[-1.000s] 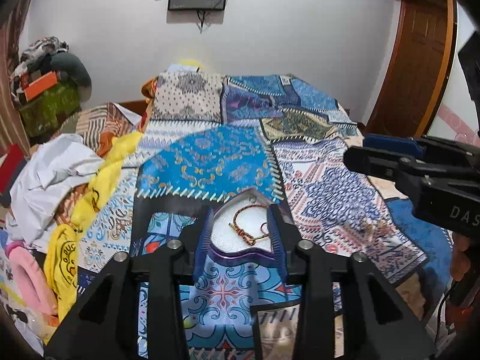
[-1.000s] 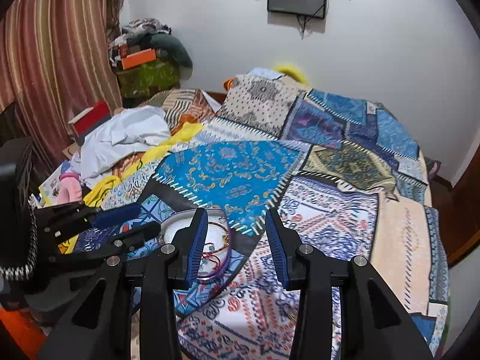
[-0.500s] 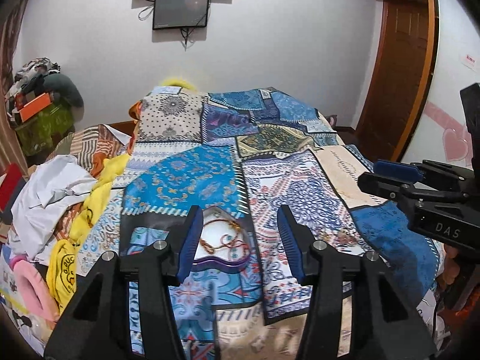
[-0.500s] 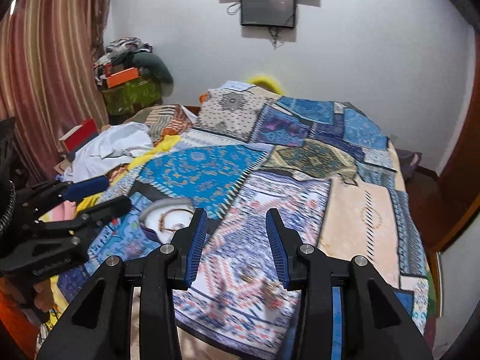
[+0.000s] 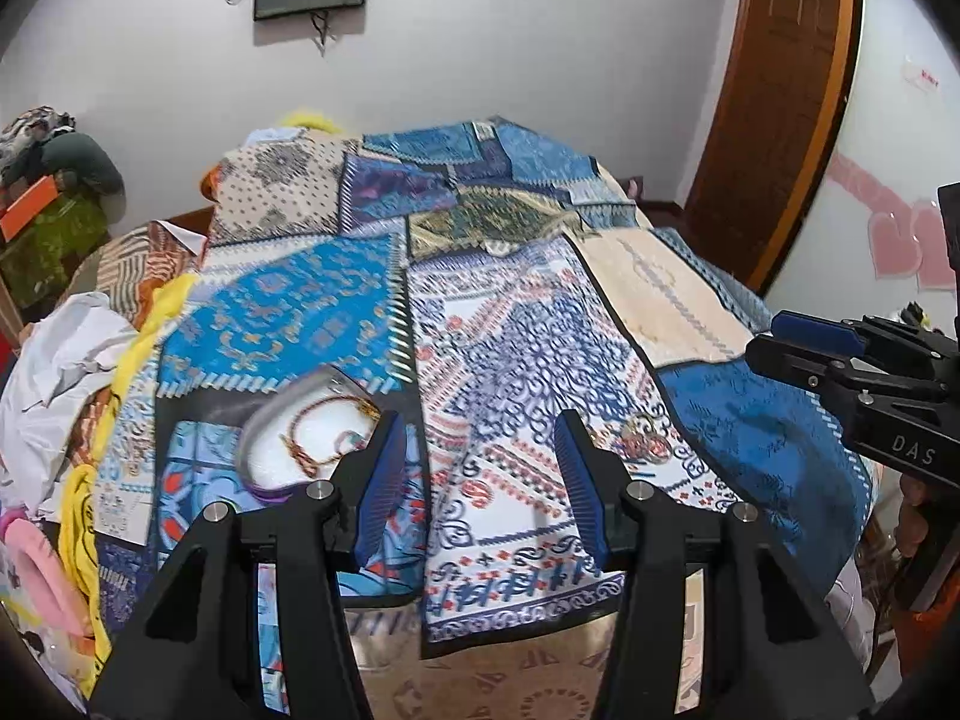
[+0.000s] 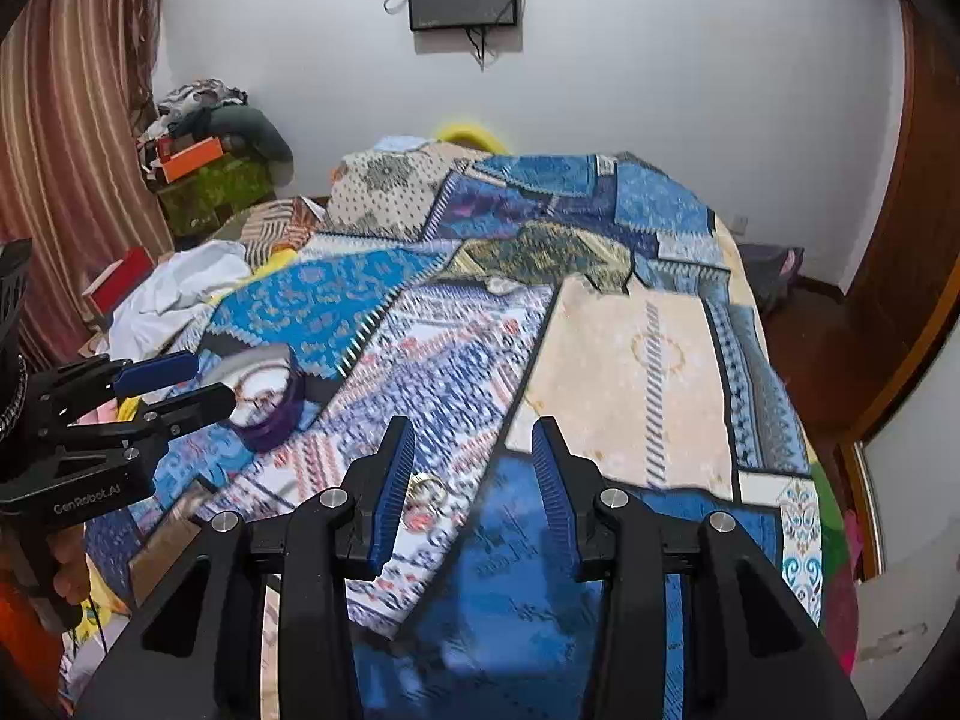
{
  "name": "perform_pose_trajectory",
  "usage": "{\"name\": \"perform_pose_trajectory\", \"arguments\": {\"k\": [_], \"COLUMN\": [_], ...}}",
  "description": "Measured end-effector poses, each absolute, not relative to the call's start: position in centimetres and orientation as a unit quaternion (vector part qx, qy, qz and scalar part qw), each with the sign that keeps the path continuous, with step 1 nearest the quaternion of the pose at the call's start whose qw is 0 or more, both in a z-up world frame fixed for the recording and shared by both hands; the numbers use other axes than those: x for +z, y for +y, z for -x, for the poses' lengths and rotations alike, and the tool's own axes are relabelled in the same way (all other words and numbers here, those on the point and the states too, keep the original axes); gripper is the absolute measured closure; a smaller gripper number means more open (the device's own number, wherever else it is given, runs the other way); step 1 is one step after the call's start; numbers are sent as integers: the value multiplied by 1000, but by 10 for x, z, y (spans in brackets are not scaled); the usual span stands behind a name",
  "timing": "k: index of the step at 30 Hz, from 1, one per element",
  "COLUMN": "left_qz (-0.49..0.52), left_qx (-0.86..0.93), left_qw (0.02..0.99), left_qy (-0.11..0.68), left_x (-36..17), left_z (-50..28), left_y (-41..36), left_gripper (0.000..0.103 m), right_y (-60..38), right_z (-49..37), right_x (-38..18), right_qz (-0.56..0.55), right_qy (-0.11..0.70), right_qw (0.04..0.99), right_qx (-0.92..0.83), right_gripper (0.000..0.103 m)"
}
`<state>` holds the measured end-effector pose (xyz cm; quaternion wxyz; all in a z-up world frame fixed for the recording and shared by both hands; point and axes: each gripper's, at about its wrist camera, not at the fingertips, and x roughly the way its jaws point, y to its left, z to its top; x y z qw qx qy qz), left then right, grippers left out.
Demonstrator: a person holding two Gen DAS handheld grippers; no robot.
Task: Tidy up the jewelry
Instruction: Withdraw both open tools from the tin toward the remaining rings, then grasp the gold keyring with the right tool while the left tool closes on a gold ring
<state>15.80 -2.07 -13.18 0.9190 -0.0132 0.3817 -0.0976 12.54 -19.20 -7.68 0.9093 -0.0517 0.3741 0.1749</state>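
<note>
Left gripper (image 5: 477,468): jaws spread wider than a second ago, when they flanked the heart-shaped box (image 5: 300,438); now nothing between them and the box sits off the left finger's outer side, bracelet (image 5: 324,426) inside. Right gripper (image 6: 462,480): jaws parted, empty, hovering over the patchwork bedspread (image 6: 630,360). Small rings (image 6: 427,489) lie just inside its left finger.

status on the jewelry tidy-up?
Partly done. A bracelet already lies in the heart-shaped box. Nothing in hand: left gripper and right gripper are open. Left: loose jewelry on the bedspread.
</note>
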Motion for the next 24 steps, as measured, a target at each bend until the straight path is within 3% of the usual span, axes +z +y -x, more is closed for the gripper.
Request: {"name": "perform_pose_trajectory", "arguments": {"k": [24], "left_qz": [-4], "left_qx": [-139], "left_qw": [889], "left_qy": [436], "left_x": [-183], "left_z": [-166], "left_y": [-49], "left_gripper": [55], "right_y": [-171], "right_z": [-141], "right_x": [-141], "right_qz": [54], "right_qy": [450], "right_qw": [855], "right_qx": [251], "right_gripper": [66]}}
